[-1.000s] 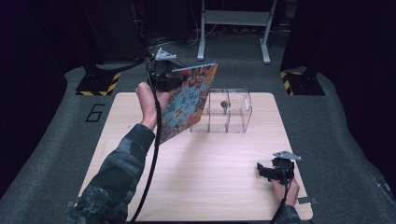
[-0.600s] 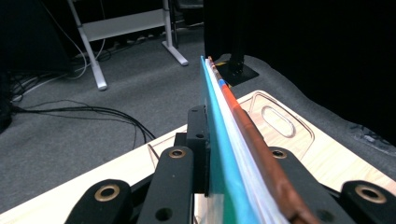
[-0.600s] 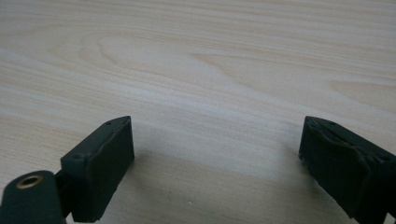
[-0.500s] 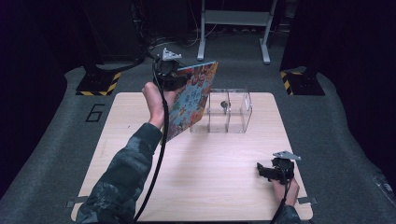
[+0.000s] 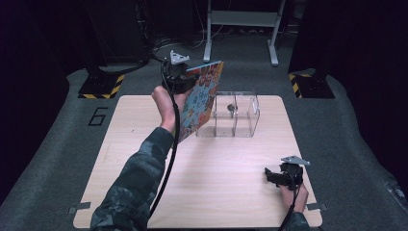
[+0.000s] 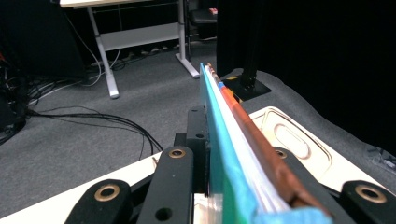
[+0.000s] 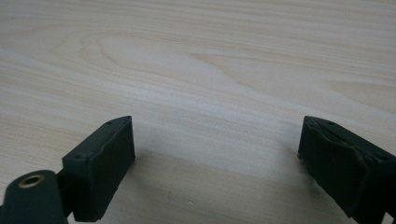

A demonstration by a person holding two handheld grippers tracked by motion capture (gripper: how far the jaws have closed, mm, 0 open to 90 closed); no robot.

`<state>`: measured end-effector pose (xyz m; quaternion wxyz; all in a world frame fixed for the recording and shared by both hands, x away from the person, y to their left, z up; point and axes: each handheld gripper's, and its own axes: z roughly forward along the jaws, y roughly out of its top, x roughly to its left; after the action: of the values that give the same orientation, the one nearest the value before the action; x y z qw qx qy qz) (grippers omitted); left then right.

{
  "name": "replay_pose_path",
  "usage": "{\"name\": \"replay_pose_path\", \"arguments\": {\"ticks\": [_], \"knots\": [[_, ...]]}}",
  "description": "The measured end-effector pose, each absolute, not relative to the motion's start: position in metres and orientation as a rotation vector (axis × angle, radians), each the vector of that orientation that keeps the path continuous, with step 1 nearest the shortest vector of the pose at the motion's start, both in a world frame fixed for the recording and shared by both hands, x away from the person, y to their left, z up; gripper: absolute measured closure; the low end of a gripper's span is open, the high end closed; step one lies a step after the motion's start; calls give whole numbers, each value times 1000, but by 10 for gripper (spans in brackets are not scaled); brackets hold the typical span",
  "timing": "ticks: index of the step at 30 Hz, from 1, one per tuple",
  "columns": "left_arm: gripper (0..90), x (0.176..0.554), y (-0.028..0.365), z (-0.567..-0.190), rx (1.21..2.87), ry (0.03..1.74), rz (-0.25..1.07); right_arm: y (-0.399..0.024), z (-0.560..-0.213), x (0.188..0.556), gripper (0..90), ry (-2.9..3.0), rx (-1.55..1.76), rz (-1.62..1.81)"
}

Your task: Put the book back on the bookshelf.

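Observation:
A thin colourful picture book (image 5: 204,98) hangs tilted above the far left part of the wooden table (image 5: 144,144), its right edge close to a clear plastic box (image 5: 238,118). My left gripper (image 5: 180,79) is shut on the book's upper left edge. In the left gripper view the book (image 6: 233,135) runs edge-on between the jaws of the left gripper (image 6: 229,186), with teal and brown covers and white pages. A small dark object (image 5: 231,108) sits inside the box. My right gripper (image 5: 272,175) rests open at the table's front right; the right gripper (image 7: 215,163) has bare wood (image 7: 210,70) between its pads.
The clear box has two compartments and stands at the table's far middle. Beyond the table are a grey desk frame (image 5: 240,19), two yellow-and-black striped bases (image 5: 101,86), and cables on the carpet (image 6: 93,121). A "6" (image 5: 98,115) marks the mat on the left.
My left hand has carried the book a little to the right, toward the clear box. The right gripper has stayed where it was.

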<state>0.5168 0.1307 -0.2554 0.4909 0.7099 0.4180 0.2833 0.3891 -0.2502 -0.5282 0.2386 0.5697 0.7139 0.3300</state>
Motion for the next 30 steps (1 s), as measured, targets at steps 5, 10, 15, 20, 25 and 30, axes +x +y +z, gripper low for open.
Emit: {"name": "replay_pose_path", "arguments": {"ticks": [5,10,15,20,25,30], "knots": [[808,519,125,-261,1709,1015,711,-250,-528,389,103,1955,1562,902],[808,521,125,-267,1664,1030,719,-250,-528,389,104,1954,1564,905],[808,519,125,-276,1633,1032,739,-250,-528,389,105,1953,1562,904],[807,515,124,-287,1590,1019,764,-250,-528,389,106,1952,1563,907],[807,510,129,-301,1535,999,778,-250,-528,389,107,1954,1561,905],[806,505,134,-315,1495,979,786,-250,-528,389,110,1952,1563,905]]}}
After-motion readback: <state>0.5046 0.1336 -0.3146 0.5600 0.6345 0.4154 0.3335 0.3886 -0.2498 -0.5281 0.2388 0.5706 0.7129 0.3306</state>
